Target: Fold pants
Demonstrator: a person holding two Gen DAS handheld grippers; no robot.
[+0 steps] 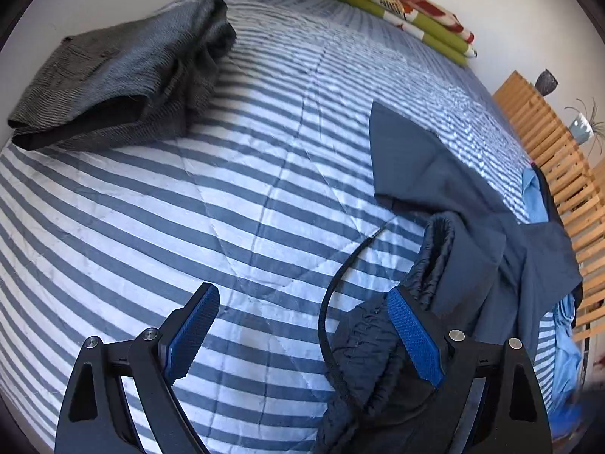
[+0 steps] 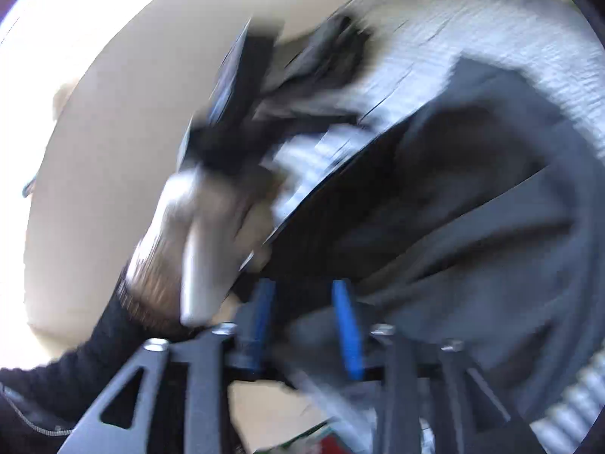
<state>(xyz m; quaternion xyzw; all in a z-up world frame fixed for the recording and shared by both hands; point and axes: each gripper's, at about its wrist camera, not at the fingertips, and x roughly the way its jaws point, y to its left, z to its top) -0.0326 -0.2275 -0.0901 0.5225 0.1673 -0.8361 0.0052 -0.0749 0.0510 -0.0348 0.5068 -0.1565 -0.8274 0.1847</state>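
Observation:
Dark navy pants (image 1: 472, 219) lie crumpled on the right of the striped bedspread (image 1: 189, 208). Their elastic waistband (image 1: 435, 257) and black drawstring (image 1: 332, 295) are nearest me. My left gripper (image 1: 304, 295) stands wide open just above the bed, and its right finger (image 1: 412, 333) lies against the gathered waistband with nothing clamped. The right wrist view is heavily blurred. In it my right gripper (image 2: 304, 302) has its blue pads apart over the dark pants (image 2: 472, 208); the blur hides whether cloth touches them. A hand (image 2: 196, 227) in a black sleeve holds the left gripper there.
A folded grey garment (image 1: 124, 75) sits at the bed's far left. A folded green, red and white blanket (image 1: 401, 7) lies at the head. Light blue cloth (image 1: 537, 196) lies by the pants. A wooden slatted frame (image 1: 548, 143), a plant pot (image 1: 582, 128) and a dark vase (image 1: 546, 81) stand along the right.

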